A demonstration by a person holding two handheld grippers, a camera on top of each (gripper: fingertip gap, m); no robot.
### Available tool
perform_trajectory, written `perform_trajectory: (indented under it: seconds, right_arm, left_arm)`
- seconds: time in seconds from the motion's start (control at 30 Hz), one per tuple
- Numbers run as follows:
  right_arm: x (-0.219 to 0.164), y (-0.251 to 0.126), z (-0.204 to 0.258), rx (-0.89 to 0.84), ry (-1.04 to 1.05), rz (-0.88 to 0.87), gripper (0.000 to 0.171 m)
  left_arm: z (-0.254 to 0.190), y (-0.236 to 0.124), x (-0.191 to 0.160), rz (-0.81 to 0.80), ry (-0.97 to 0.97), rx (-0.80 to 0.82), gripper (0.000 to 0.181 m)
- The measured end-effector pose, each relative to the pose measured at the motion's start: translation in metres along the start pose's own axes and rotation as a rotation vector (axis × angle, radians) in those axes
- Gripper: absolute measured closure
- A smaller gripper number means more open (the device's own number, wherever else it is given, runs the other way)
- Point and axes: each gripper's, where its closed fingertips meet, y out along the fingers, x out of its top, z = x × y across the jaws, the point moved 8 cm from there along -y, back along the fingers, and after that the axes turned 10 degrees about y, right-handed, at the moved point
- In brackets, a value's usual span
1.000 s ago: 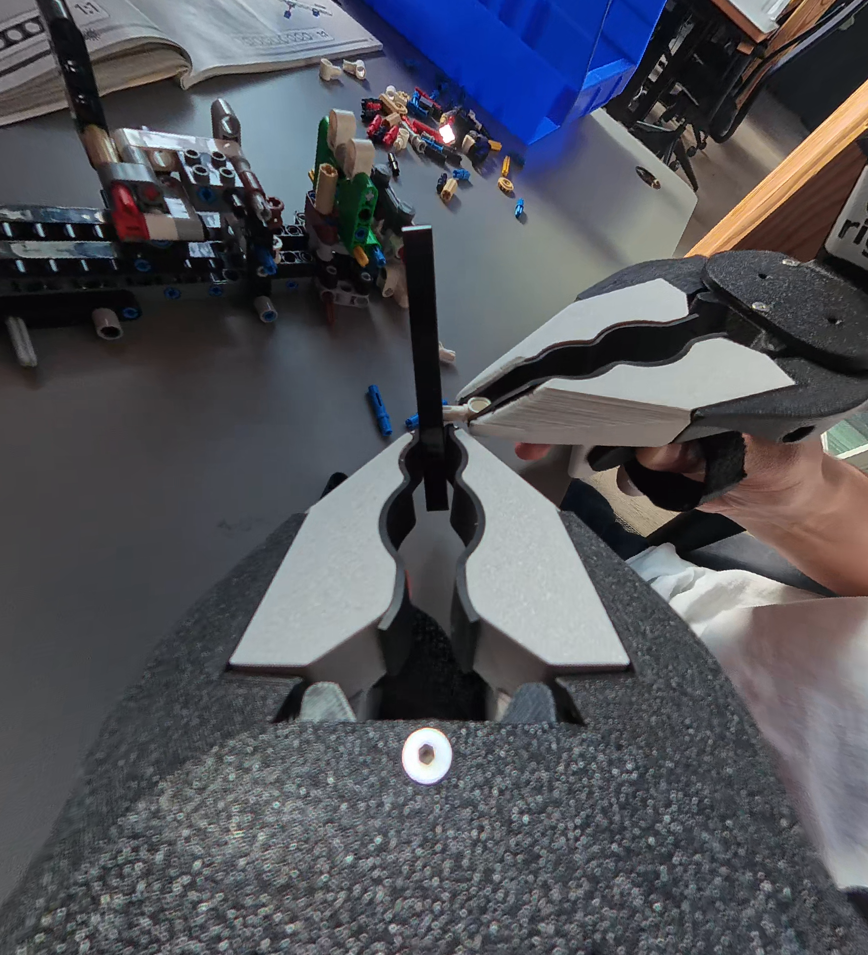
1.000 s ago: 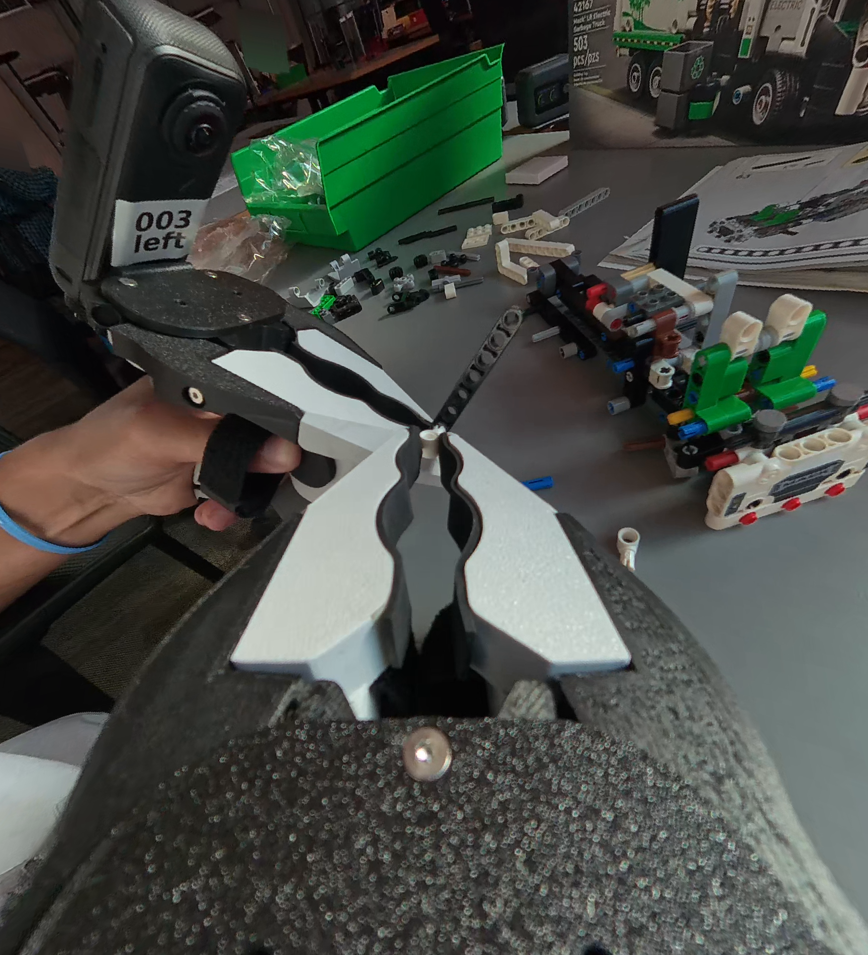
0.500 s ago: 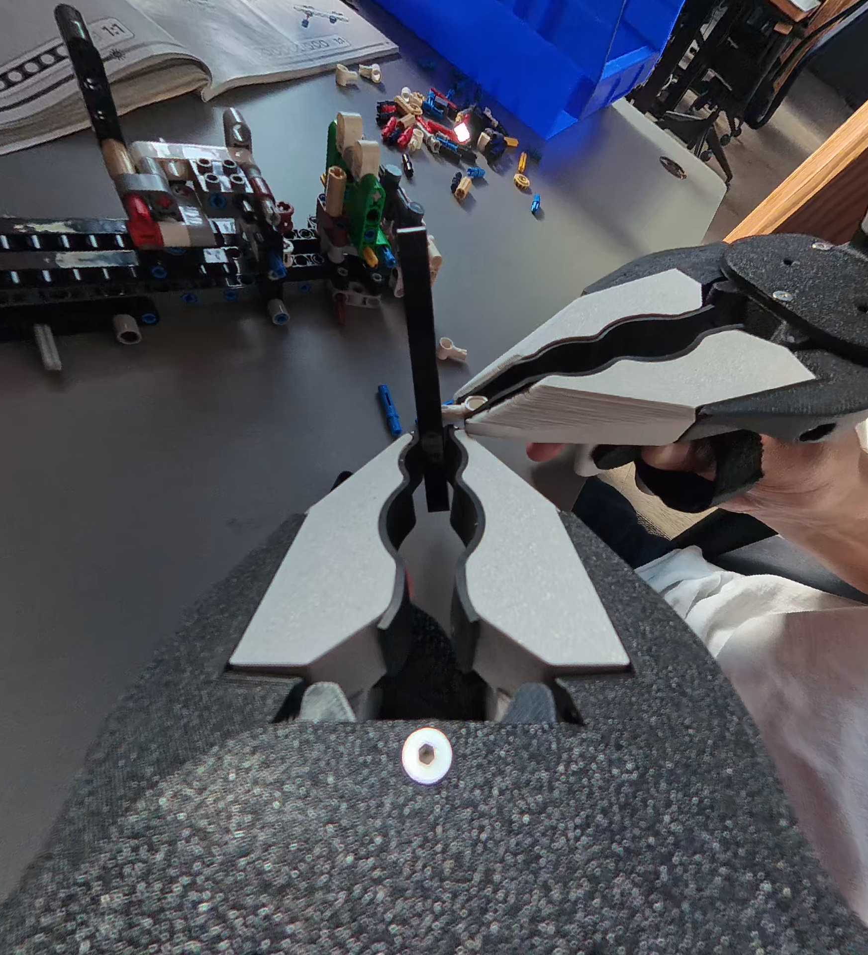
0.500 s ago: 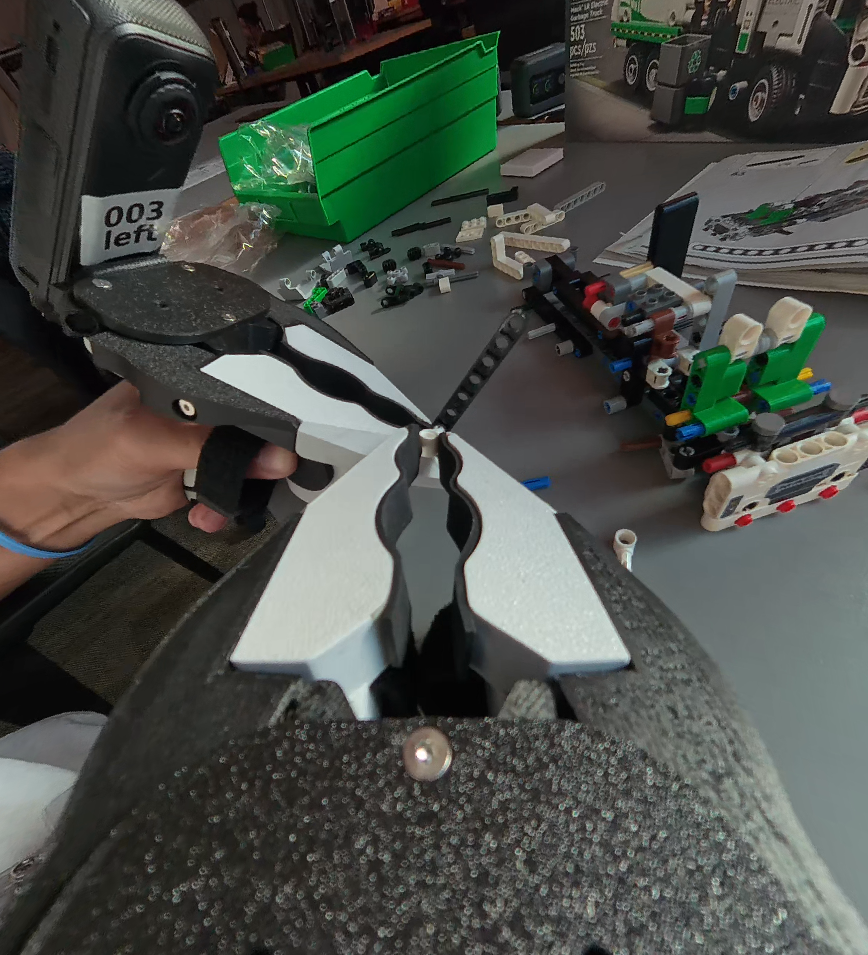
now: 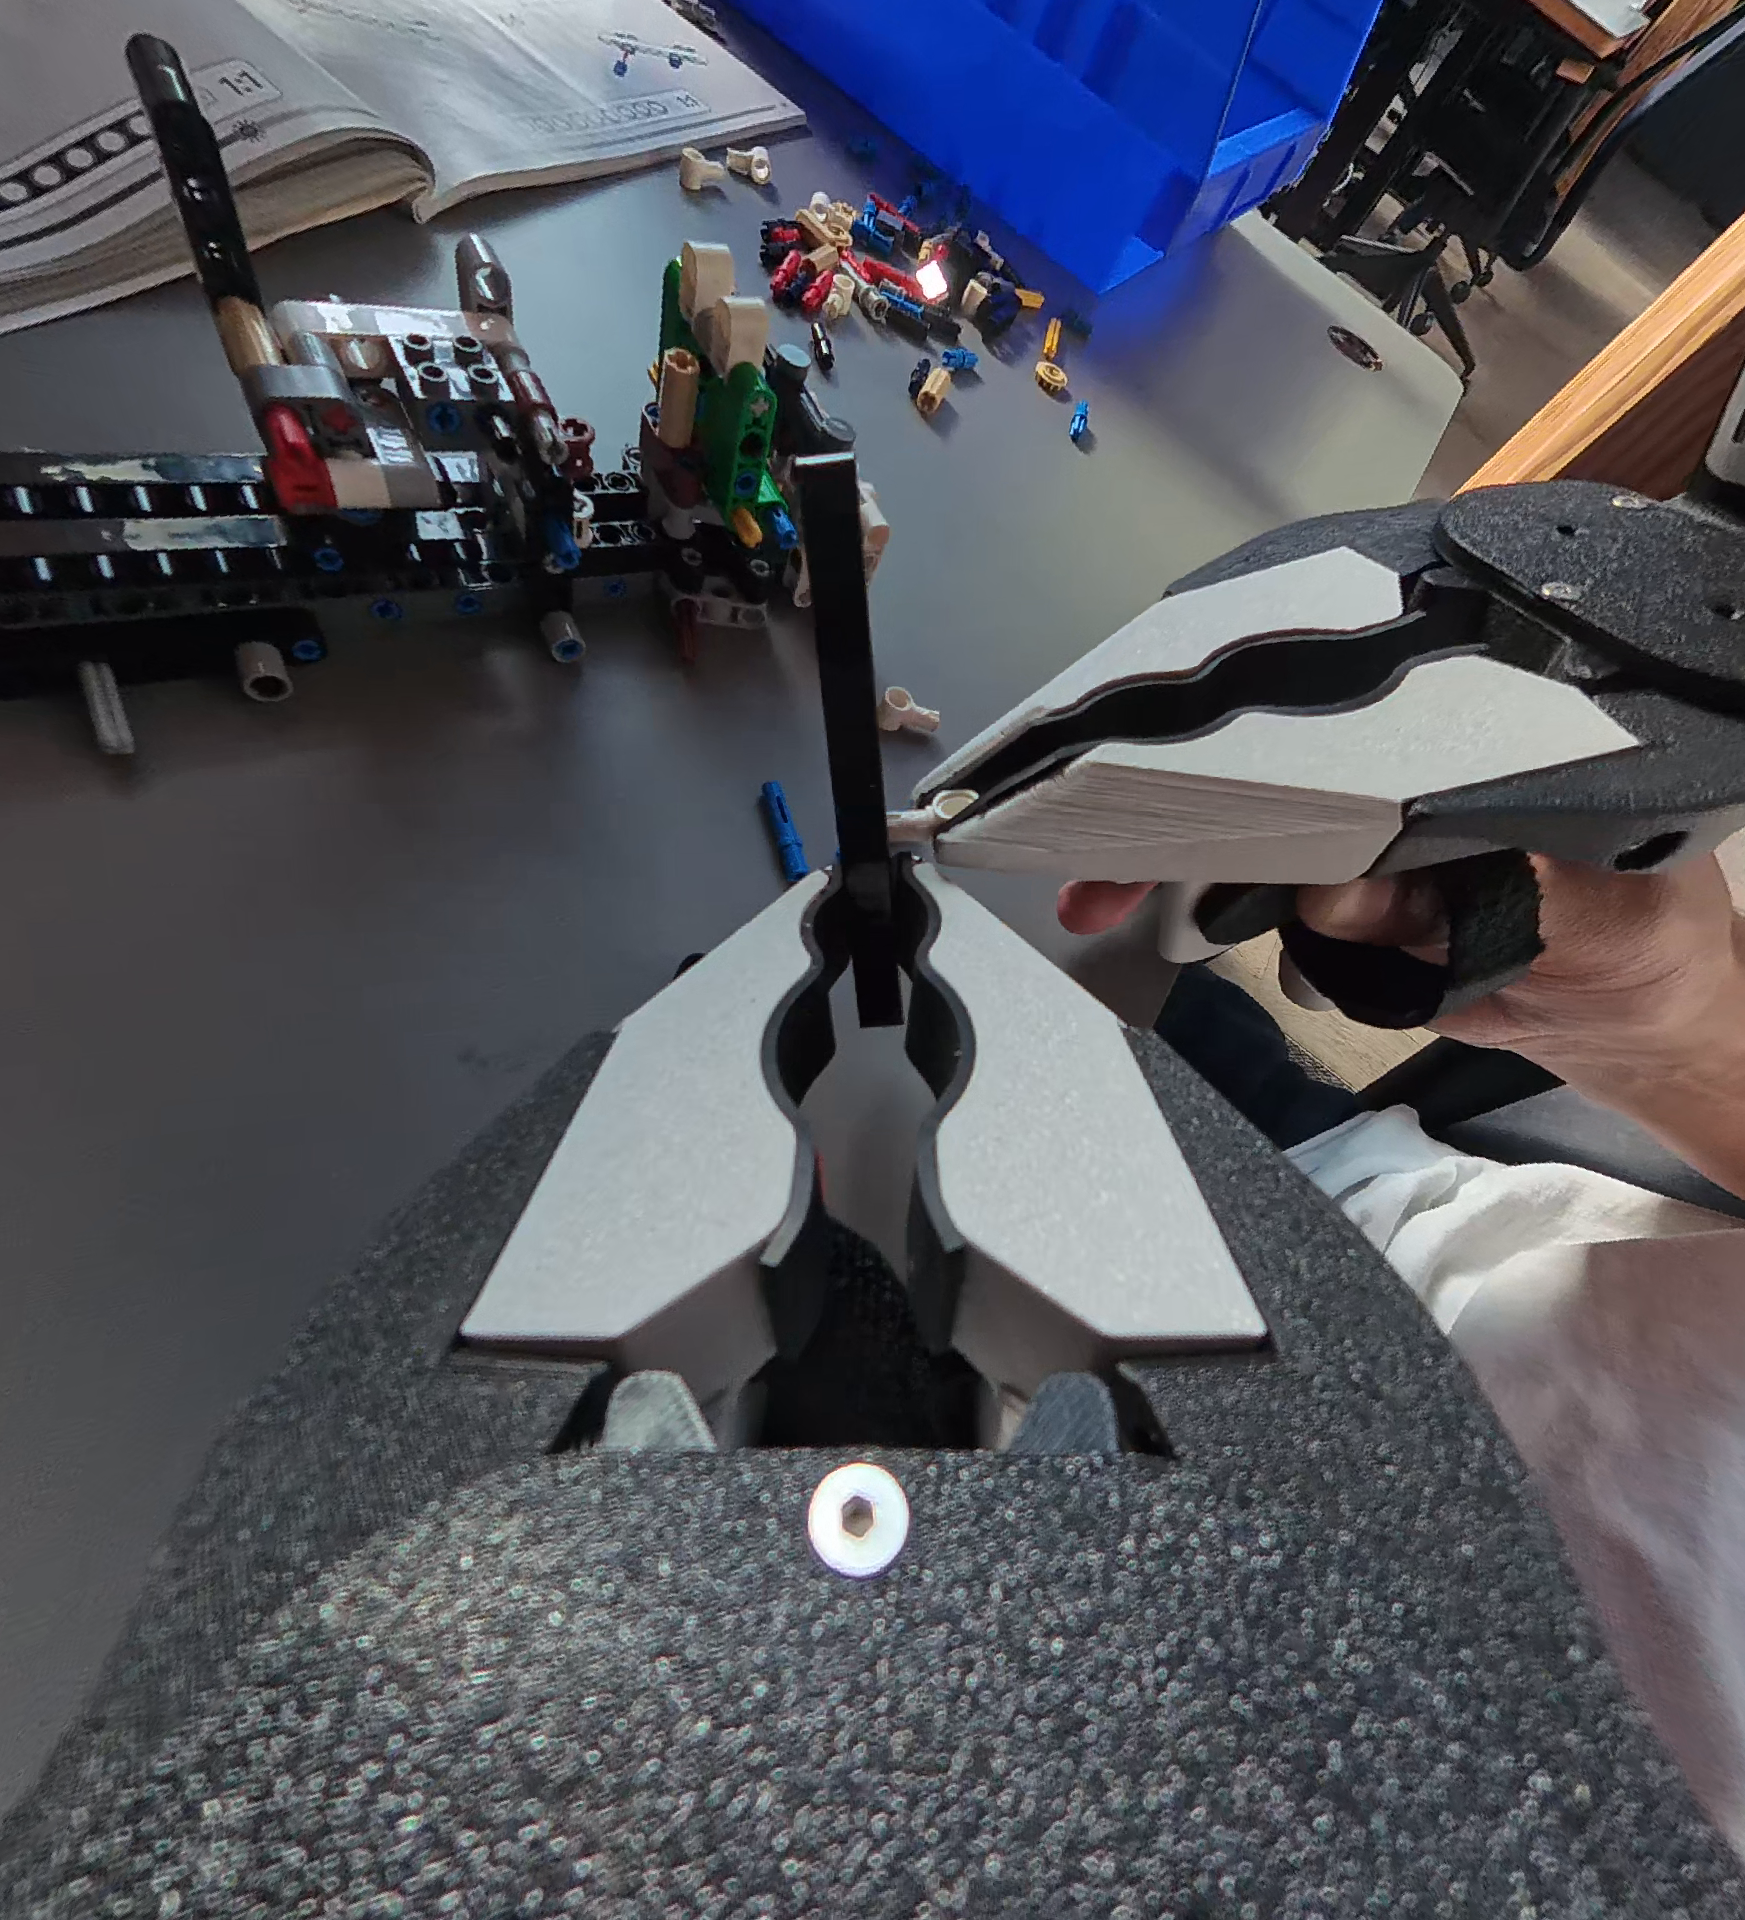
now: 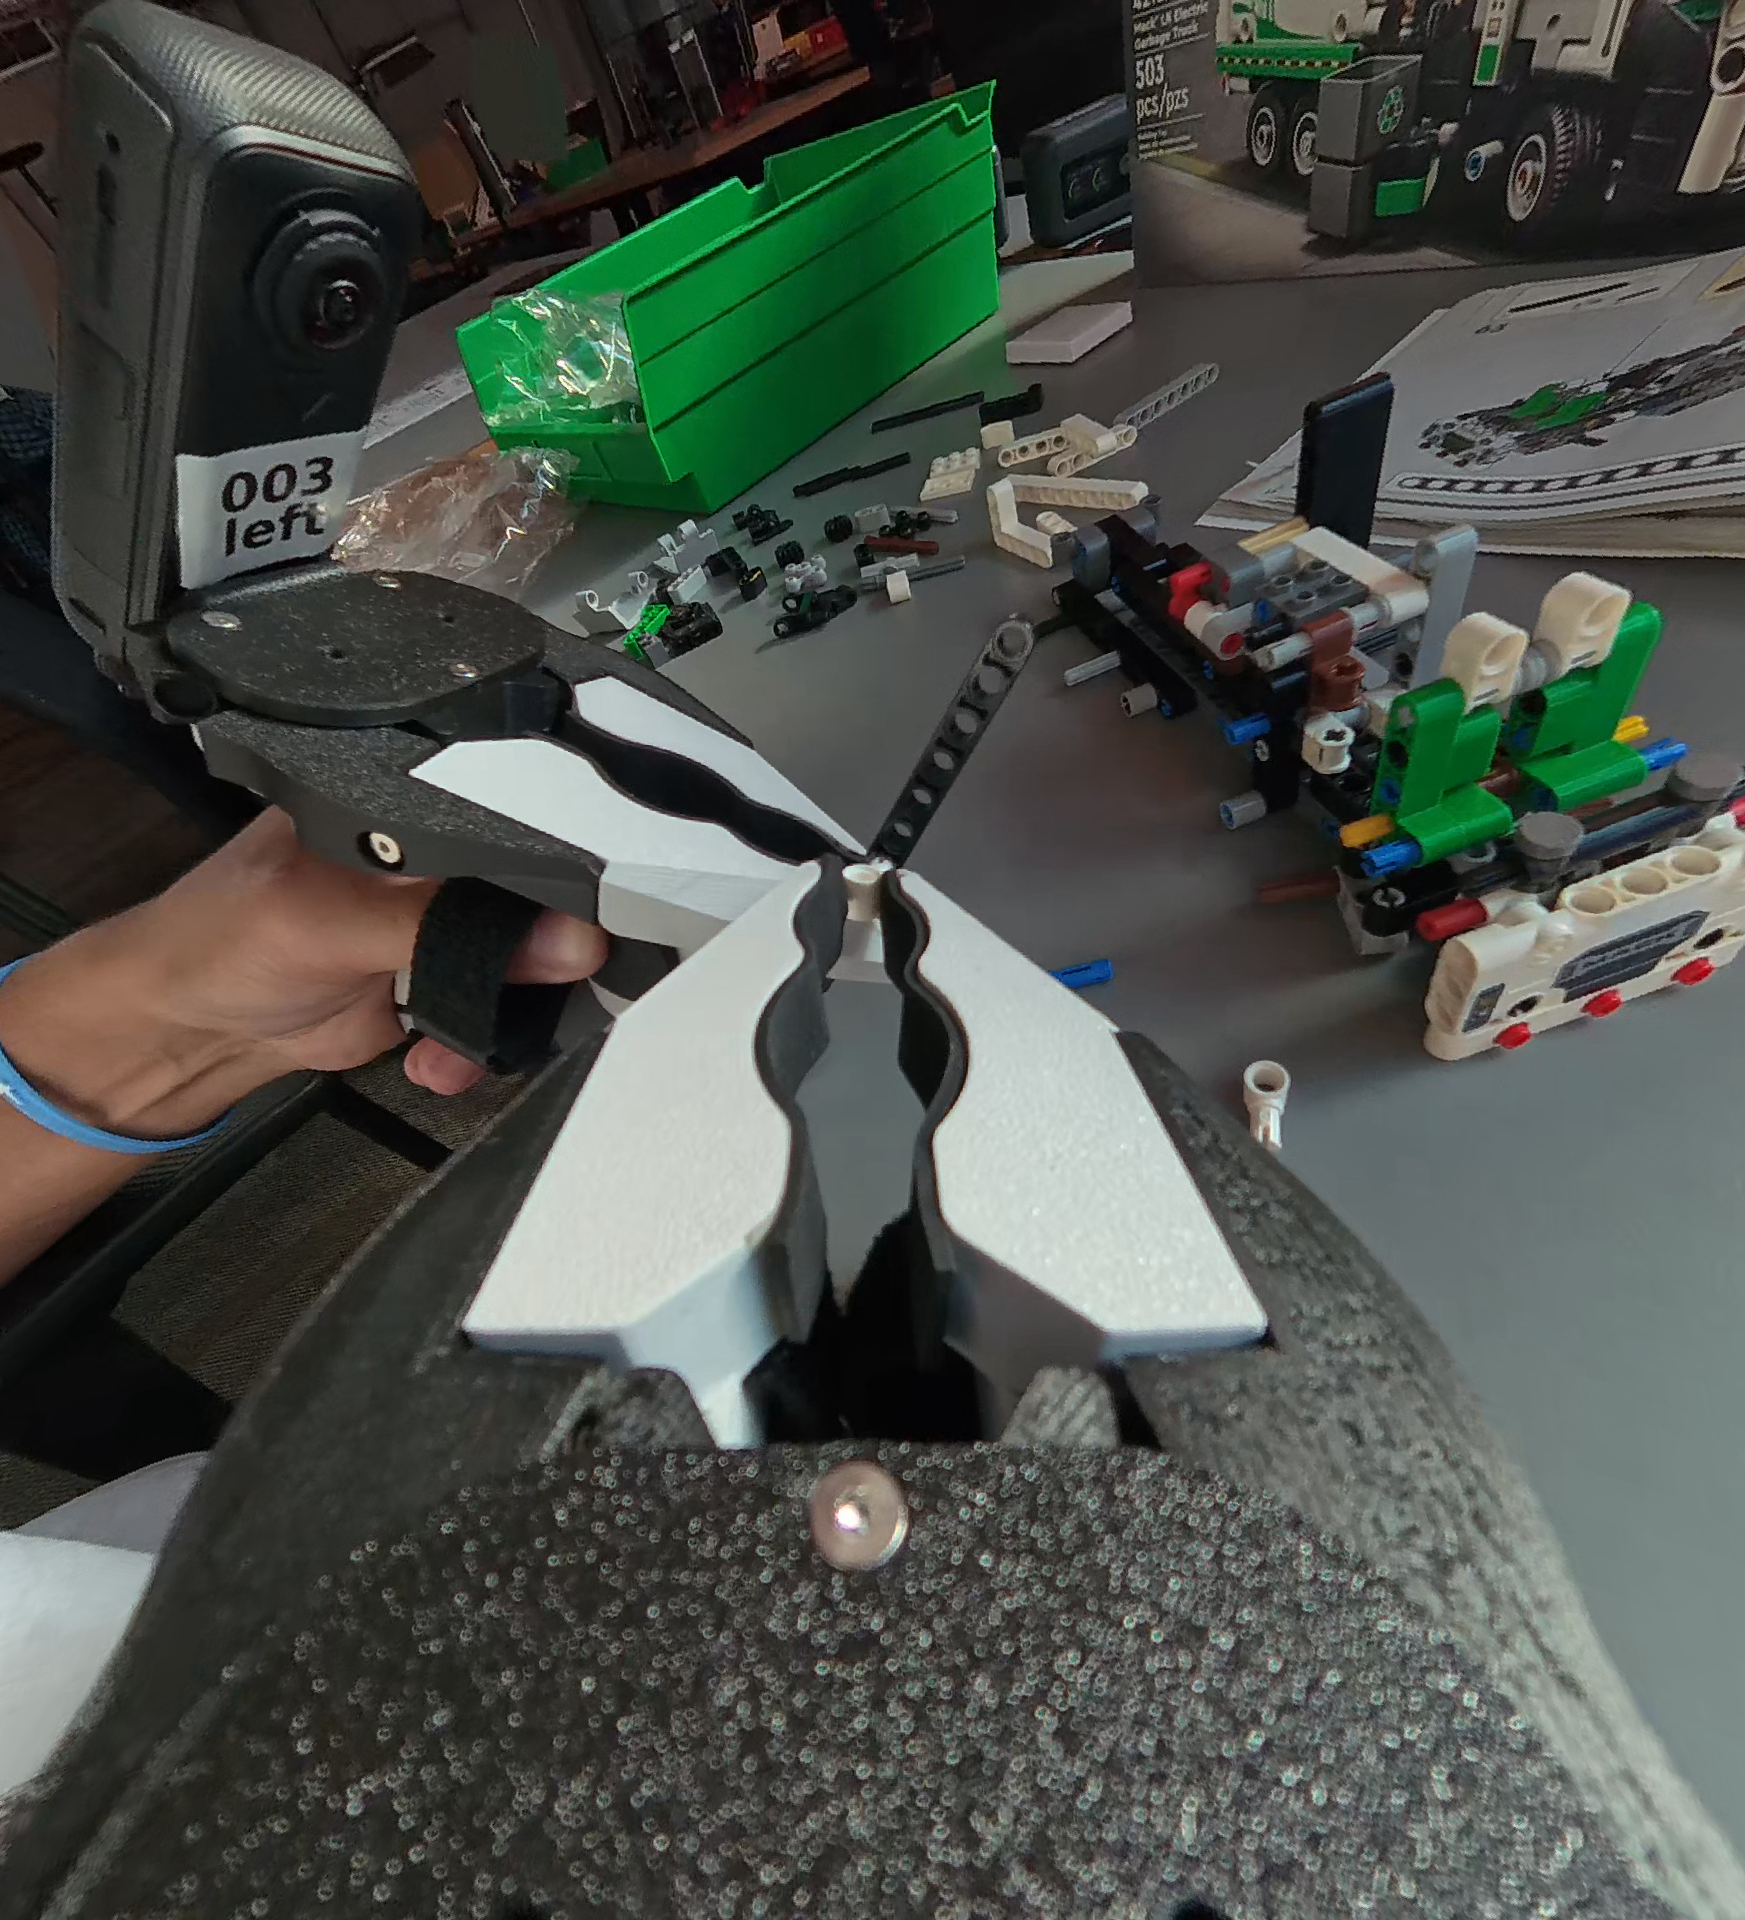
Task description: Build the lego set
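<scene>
My left gripper (image 5: 870, 883) is shut on a long black holed beam (image 5: 847, 665) that sticks forward and up; the beam also shows in the right wrist view (image 6: 956, 743). My right gripper (image 6: 863, 888) is shut on a small tan connector pin (image 6: 860, 896), seen in the left wrist view (image 5: 935, 816) with its tip touching the side of the black beam just above my left fingertips. The partly built truck model (image 5: 411, 488) lies on the grey table; in the right wrist view (image 6: 1450, 748) it sits to the right.
Loose small parts (image 5: 889, 281) lie by a blue bin (image 5: 1107, 114). An open instruction booklet (image 5: 328, 114) lies at the back. In the right wrist view: a green bin (image 6: 764, 301), scattered parts (image 6: 795, 582), a loose tan connector (image 6: 1266, 1091), a blue pin (image 6: 1081, 971). Less than 4 cm separates the two grippers' tips.
Both grippers have shifted a little while staying together; the tan pin has stayed against the black beam. The view of the table has moved slightly.
</scene>
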Motion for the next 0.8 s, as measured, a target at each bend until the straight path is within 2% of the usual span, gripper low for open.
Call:
perform_trajectory:
  seconds: [0.03, 0.5, 0.8]
  right_arm:
    - [-0.0002, -0.0001, 0.0001, -0.001, -0.004, -0.002, 0.165]
    - [-0.0003, 0.0011, -0.0003, 0.006, 0.004, 0.016, 0.165]
    - [0.0021, 0.0012, -0.0026, 0.042, 0.084, 0.026, 0.165]
  left_arm:
    - [-0.0003, 0.0, -0.0001, 0.002, 0.004, 0.001, 0.174]
    - [-0.0006, -0.0012, -0.0004, -0.002, 0.013, 0.01, 0.175]
    - [0.001, -0.0007, 0.0006, -0.013, -0.004, 0.024, 0.175]
